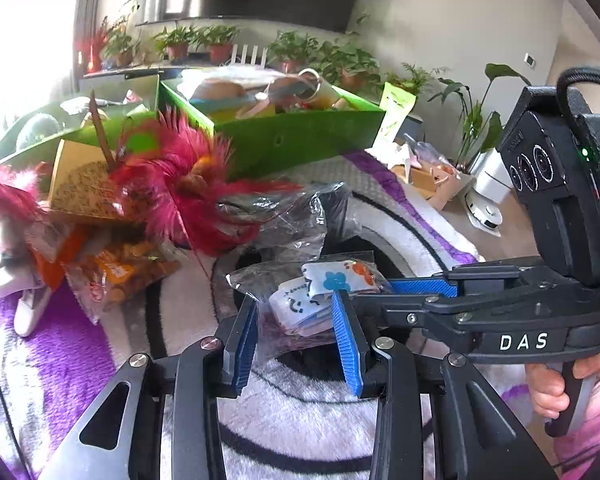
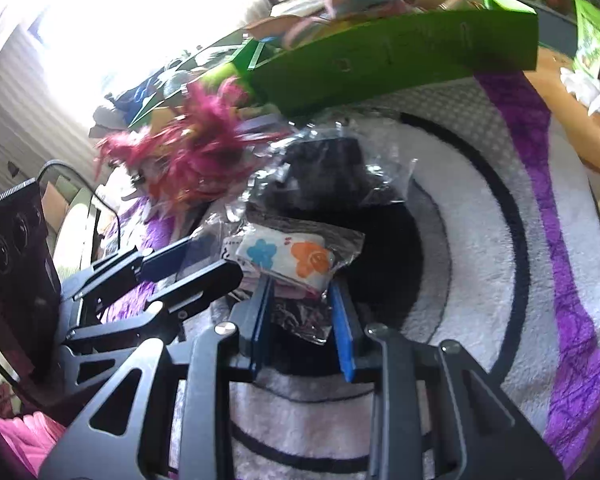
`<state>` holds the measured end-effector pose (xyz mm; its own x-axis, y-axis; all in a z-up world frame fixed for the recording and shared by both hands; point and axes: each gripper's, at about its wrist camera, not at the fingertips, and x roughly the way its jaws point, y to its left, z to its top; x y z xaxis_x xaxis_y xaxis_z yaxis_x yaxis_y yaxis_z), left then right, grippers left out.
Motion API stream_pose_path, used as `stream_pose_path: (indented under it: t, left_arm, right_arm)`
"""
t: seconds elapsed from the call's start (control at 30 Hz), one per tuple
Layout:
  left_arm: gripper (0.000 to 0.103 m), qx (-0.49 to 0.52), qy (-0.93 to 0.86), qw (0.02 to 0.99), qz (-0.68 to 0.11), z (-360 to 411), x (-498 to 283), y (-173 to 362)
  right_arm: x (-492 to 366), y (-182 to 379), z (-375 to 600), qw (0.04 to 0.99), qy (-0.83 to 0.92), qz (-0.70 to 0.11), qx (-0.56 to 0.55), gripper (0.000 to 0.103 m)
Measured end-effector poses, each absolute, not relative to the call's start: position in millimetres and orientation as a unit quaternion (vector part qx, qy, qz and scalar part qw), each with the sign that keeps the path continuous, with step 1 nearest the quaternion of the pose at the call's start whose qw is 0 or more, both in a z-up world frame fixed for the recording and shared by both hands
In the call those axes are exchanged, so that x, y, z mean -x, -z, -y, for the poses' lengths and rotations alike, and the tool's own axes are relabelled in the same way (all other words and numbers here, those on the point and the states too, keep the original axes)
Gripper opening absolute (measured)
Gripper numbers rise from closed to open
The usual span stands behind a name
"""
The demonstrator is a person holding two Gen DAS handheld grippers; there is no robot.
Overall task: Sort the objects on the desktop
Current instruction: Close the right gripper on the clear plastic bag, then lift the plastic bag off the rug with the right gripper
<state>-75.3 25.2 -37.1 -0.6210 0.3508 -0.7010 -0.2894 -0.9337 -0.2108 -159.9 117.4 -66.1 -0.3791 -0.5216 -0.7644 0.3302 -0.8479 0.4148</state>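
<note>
A clear plastic bag of white socks with blue and orange flowers [image 1: 324, 292] lies on the purple and white rug. It also shows in the right wrist view [image 2: 288, 260]. My left gripper [image 1: 296, 312] is open, its blue pads either side of the bag's near end. My right gripper [image 2: 302, 300] is open too, straddling the bag from the other side; it shows in the left wrist view [image 1: 420, 286] reaching in from the right. A red feather toy [image 1: 188, 188] lies behind the bag.
A green box [image 1: 300, 136] full of objects stands at the back, with a second green box [image 1: 60, 132] to its left. A black item in a clear bag [image 2: 324, 176] lies just beyond the socks. A snack bag [image 1: 116, 276] and a patterned card box [image 1: 84, 188] lie at left.
</note>
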Motion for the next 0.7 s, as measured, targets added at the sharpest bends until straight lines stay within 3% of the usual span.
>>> stream_pose_path:
  t: [0.7]
  left_arm:
    - [0.033, 0.33, -0.932, 0.145, 0.031, 3, 33, -15]
  right_arm:
    - [121, 13, -86, 0.27, 0.868, 0.046, -0.415, 0.026]
